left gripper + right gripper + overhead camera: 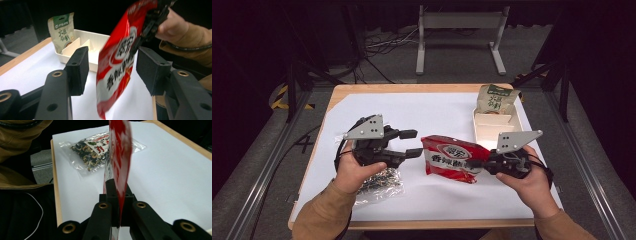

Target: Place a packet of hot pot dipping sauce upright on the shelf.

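A red snack bag (451, 158) with white lettering hangs above the white table sheet, held by its right edge in my right gripper (479, 165), which is shut on it. Seen from the right gripper view, the bag (120, 157) stands edge-on between the closed jaws (117, 202). My left gripper (411, 143) is open just left of the bag. In the left gripper view the red bag (116, 62) hangs between the spread pads (78, 70) without touching them, and the right gripper (150, 22) pinches its top.
A clear packet of dark dried bits (379, 183) lies under my left hand, also seen as a clear packet (93, 152). A white divided tray (492, 129) stands at the back right with a green-and-tan pouch (495, 99) leaning in it. The wooden table edge (412, 88) borders the sheet.
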{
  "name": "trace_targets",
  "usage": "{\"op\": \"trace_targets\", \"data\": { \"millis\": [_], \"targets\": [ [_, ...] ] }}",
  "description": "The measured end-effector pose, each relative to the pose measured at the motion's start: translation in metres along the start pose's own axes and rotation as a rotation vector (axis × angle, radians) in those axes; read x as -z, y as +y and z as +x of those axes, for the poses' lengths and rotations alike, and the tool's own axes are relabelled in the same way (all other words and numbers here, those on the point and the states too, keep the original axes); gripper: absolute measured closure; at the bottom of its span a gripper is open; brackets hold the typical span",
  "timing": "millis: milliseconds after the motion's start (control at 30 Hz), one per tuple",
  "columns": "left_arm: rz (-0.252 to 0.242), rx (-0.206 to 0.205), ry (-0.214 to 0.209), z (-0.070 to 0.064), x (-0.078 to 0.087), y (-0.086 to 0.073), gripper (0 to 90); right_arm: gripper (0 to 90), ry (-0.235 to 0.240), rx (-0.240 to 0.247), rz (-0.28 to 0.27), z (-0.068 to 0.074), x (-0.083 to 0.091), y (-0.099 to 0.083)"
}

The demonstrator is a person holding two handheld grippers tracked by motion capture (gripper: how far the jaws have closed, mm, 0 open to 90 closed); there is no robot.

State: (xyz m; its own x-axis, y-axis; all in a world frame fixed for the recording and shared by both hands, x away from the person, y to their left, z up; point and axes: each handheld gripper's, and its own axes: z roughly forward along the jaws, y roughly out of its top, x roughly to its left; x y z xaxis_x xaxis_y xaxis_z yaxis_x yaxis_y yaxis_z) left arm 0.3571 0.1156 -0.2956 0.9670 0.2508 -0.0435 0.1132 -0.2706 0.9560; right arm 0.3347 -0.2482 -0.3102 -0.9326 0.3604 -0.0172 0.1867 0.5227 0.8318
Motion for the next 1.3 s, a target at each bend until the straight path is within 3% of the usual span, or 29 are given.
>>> {"op": "trace_targets", "data": {
  "millis": [500, 800, 1300],
  "targets": [
    [0.013, 0.055, 0.054, 0.009, 0.007, -0.012, 39.2, 88.5, -0.072, 0.019, -0.016, -0.028, 0.036, 0.026],
    [0.029, 0.066, 0.079, 0.012, 0.009, -0.015, 37.3, 88.4, -0.117, 0.026, -0.017, -0.045, 0.05, 0.036],
    [0.04, 0.071, 0.111, 0.015, 0.01, -0.02, 36.7, 88.5, -0.205, 0.017, -0.033, -0.084, 0.066, 0.033]
  ]
}}
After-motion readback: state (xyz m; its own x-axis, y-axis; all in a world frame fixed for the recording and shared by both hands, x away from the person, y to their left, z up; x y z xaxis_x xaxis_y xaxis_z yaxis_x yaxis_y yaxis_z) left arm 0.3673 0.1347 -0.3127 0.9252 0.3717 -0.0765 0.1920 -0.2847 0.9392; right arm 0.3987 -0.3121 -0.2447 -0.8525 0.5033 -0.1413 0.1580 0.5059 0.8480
